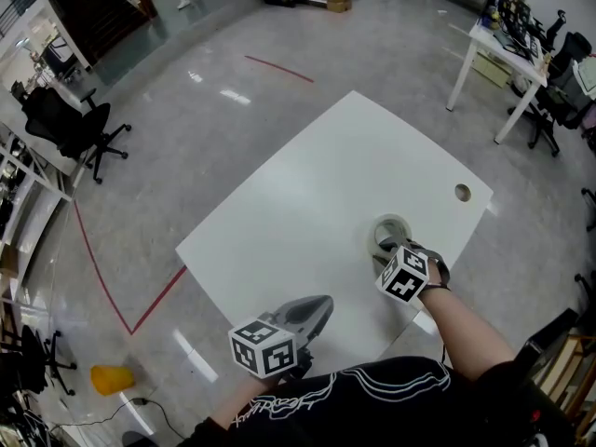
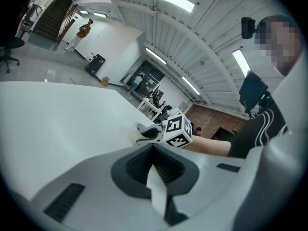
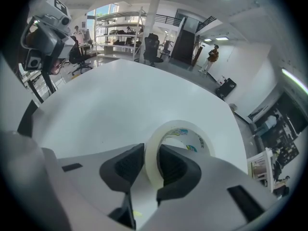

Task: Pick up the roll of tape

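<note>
The roll of tape (image 1: 392,230), pale and translucent with a printed core, sits near the right front corner of the white table (image 1: 307,184). My right gripper (image 1: 386,249) points steeply down onto its near side. In the right gripper view the roll's wall (image 3: 179,125) stands between the two dark pads, which press on it from both sides; the right gripper (image 3: 150,154) is shut on it. My left gripper (image 1: 318,307) hovers at the table's front edge, jaws together and empty. From the left gripper (image 2: 154,147) view I see the roll (image 2: 140,133) beside the right gripper's marker cube (image 2: 176,131).
A round cable hole (image 1: 463,192) lies in the table near its right corner, beyond the roll. Around the table is polished floor with red lines, office chairs (image 1: 79,124) at the left, a white desk (image 1: 498,49) at the far right, and a yellow object (image 1: 112,378) on the floor.
</note>
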